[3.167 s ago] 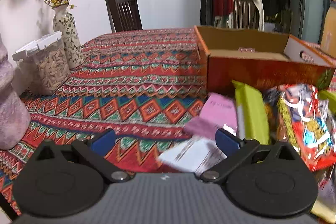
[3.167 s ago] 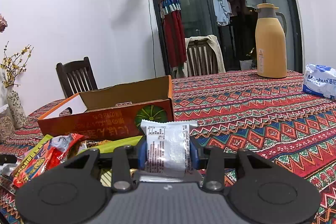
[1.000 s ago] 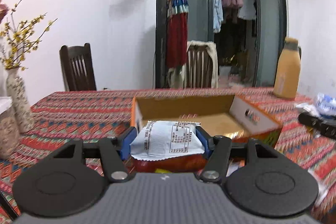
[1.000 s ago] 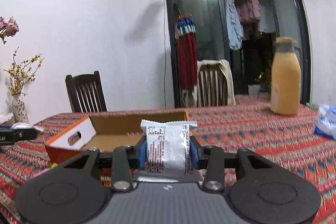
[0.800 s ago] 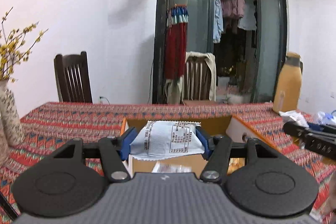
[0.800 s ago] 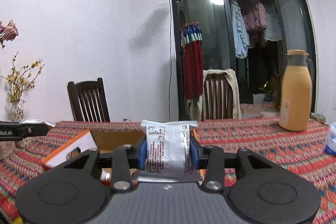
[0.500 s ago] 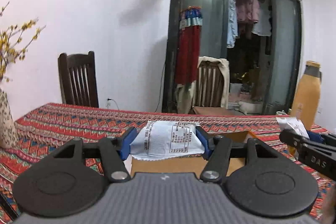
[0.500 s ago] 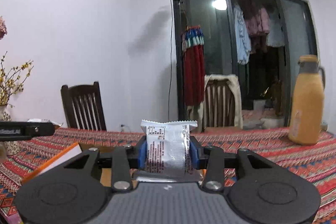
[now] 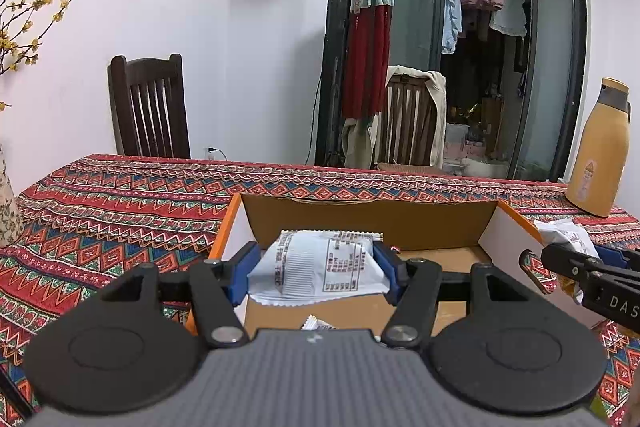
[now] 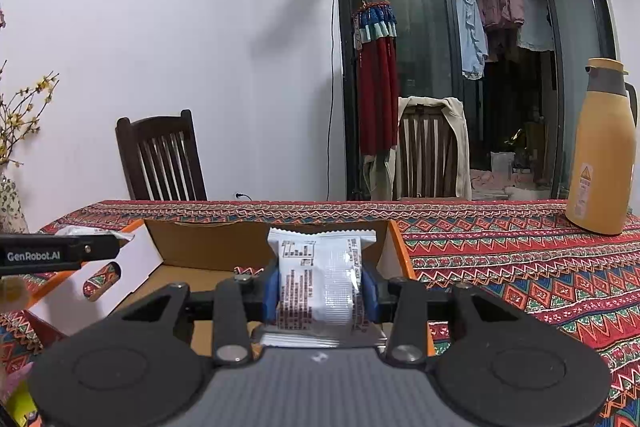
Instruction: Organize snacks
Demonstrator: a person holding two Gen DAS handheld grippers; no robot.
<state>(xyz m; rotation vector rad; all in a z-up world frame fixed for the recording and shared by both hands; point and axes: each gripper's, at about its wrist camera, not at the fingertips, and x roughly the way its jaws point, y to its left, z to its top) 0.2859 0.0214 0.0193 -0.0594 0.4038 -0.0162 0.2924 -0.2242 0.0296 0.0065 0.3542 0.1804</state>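
Left hand-held gripper (image 9: 316, 269) clamps white snack packet (image 9: 318, 269) flat; right hand-held gripper (image 10: 320, 291) clamps second white packet (image 10: 320, 283) upright — both poised over open cardboard box (image 9: 368, 217) just ahead. Advice: lower inside walls before releasing, 1 at a time, clear of packet (image 9: 318, 324) on box floor.

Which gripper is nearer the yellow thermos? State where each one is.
Right. The right gripper hangs over the cardboard box on the side towards the yellow thermos. The left gripper hangs over the box further left, beyond the right gripper.
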